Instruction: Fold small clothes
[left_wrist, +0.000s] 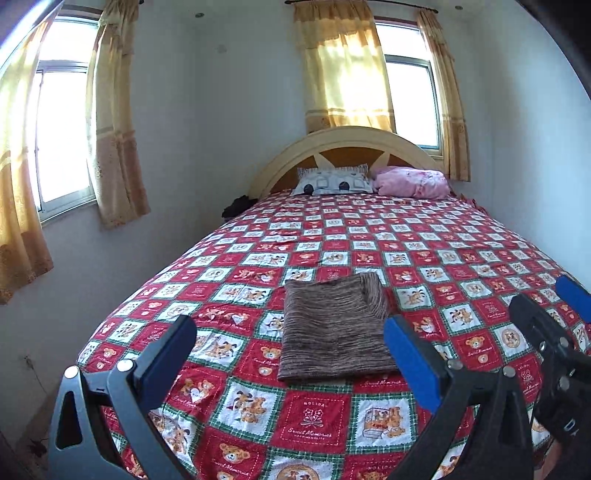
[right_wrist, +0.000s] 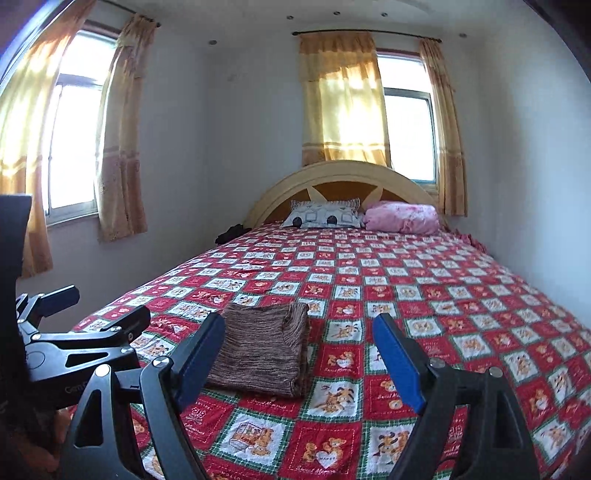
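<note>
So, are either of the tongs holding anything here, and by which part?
Nothing is held. The left tongs and right tongs are both open and empty above the bed; the folded brown garment lies on it untouched.

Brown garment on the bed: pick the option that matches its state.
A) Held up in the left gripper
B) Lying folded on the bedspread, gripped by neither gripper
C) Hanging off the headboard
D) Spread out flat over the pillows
B: the brown garment lies in a folded rectangle on the bedspread, and the left gripper and right gripper are both open and off it.
</note>
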